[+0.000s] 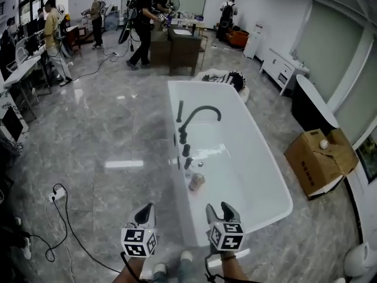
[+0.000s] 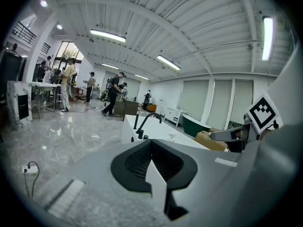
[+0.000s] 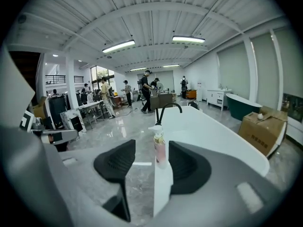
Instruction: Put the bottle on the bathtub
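fingers [image 3: 113, 161] apart on the right, together on the left

head view: left gripper [image 1: 145, 212] and right gripper [image 1: 220, 210] are hovering at the near end of the bathtub [image 1: 268, 158]; the bottle [image 1: 196, 181] is standing on its left rim. left gripper view: pads [image 2: 137, 162] are meeting, gripping nothing. right gripper view: jaws are gaping, bottle [image 3: 159, 148] standing beyond them, untouched.

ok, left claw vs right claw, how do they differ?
The left claw has its jaws together; the right claw has them apart. The right claw's view lines up on the bottle standing on the bathtub rim; the left claw's on the faucet. Both hold nothing.
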Demonstrator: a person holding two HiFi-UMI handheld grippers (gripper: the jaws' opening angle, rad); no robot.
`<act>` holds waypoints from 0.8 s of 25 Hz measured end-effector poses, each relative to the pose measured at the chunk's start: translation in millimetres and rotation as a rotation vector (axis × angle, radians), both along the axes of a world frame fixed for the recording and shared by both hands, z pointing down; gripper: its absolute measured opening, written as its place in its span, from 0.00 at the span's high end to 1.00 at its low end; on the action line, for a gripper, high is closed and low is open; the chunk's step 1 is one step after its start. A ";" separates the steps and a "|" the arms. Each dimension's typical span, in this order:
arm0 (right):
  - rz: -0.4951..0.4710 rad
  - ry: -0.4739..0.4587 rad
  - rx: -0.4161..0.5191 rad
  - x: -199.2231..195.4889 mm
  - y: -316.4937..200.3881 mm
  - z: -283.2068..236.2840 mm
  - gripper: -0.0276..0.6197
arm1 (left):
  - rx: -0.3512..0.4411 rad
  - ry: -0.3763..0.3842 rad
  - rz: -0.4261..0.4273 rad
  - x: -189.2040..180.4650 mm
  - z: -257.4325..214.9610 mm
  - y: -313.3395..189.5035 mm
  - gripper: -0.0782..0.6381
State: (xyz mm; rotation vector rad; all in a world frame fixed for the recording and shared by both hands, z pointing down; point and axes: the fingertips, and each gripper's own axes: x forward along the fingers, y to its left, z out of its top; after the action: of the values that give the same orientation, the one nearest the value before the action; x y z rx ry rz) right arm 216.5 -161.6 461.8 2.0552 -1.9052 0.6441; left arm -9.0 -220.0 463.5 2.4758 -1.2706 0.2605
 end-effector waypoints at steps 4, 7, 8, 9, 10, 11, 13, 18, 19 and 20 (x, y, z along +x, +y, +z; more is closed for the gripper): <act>0.055 0.030 0.063 5.7 13.4 -30.0 0.72 | 0.044 0.025 0.011 0.6 -28.5 0.8 0.88; 0.082 0.050 0.107 10.8 20.9 -48.7 0.75 | 0.083 0.034 0.029 4.9 -46.6 -0.7 0.88; 0.089 0.052 0.118 12.7 22.4 -54.0 0.77 | 0.096 0.036 0.037 6.9 -52.0 -2.1 0.88; 0.099 0.056 0.128 15.1 24.1 -59.1 0.77 | 0.107 0.038 0.044 8.8 -57.0 -3.5 0.88; 0.111 0.060 0.138 17.9 26.4 -64.0 0.77 | 0.117 0.040 0.051 10.6 -61.5 -4.4 0.88; 0.124 0.065 0.147 21.1 29.5 -68.6 0.78 | 0.126 0.042 0.057 12.4 -65.3 -4.7 0.88; 0.152 0.071 0.166 28.8 36.7 -76.3 0.80 | 0.141 0.043 0.070 16.2 -71.5 -4.7 0.88; 0.225 0.086 0.197 53.9 55.2 -91.5 0.89 | 0.170 0.045 0.087 23.6 -82.7 -7.9 0.88; 0.242 0.090 0.202 59.2 58.9 -94.7 0.92 | 0.171 0.045 0.086 23.6 -84.0 -9.3 0.88; 0.258 0.094 0.205 64.3 62.8 -97.4 0.94 | 0.171 0.047 0.085 23.2 -84.8 -10.6 0.88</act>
State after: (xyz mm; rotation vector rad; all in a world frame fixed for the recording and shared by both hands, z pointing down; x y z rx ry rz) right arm 280.8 -98.8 364.3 2.4395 -1.7323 0.4101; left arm 14.3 -230.6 378.7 2.6669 -1.2167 0.1184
